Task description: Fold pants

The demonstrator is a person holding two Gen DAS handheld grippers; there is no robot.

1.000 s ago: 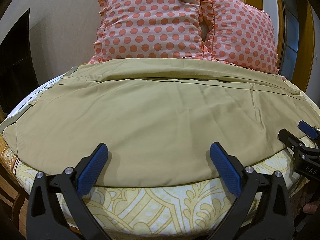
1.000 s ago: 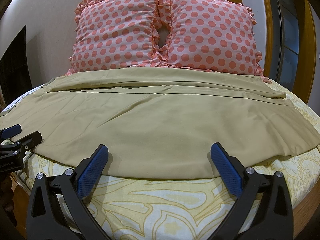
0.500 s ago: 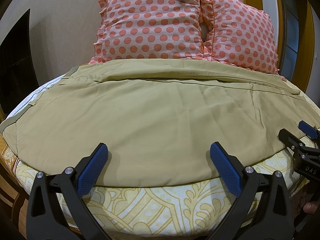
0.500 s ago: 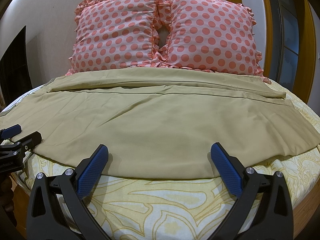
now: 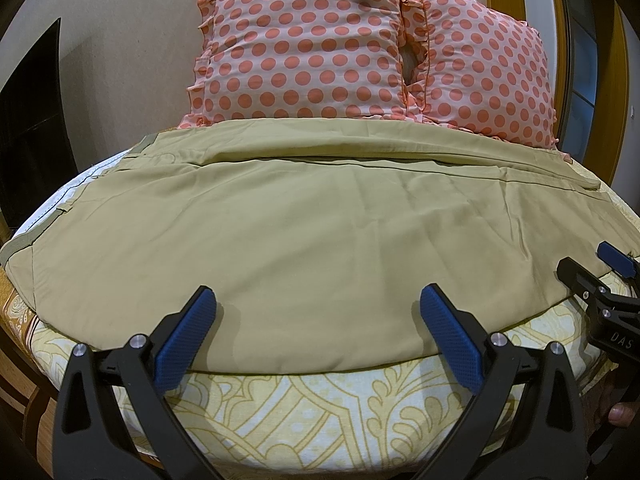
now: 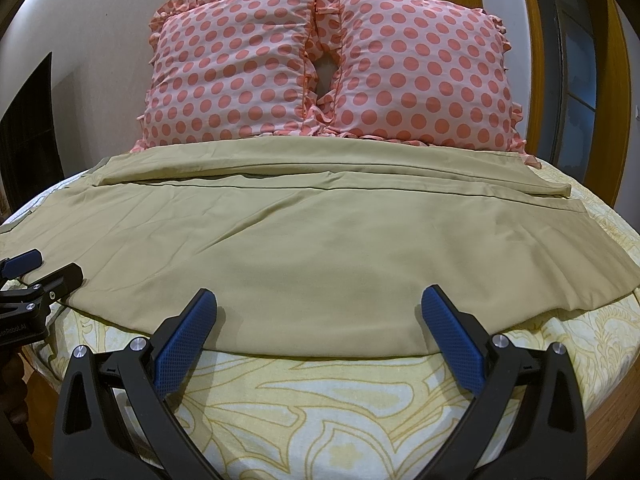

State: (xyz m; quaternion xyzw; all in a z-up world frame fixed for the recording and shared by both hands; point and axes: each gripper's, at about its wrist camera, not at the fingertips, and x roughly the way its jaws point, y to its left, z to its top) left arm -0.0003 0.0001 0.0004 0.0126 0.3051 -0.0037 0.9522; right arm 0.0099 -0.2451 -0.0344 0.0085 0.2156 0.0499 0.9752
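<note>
Khaki pants (image 5: 304, 232) lie spread flat across the bed, one leg folded over the other, waistband at the left; they also show in the right wrist view (image 6: 304, 248). My left gripper (image 5: 316, 320) is open and empty, hovering at the pants' near edge. My right gripper (image 6: 318, 320) is open and empty at the same near edge, further right. Each gripper shows in the other's view: the right one (image 5: 584, 272) at the right, the left one (image 6: 36, 272) at the left.
The bed has a yellow patterned sheet (image 6: 320, 408). Two pink polka-dot pillows (image 6: 320, 68) lean against the wall behind the pants. A dark panel (image 5: 28, 128) stands at the left, a wooden door frame (image 6: 516, 40) at the right.
</note>
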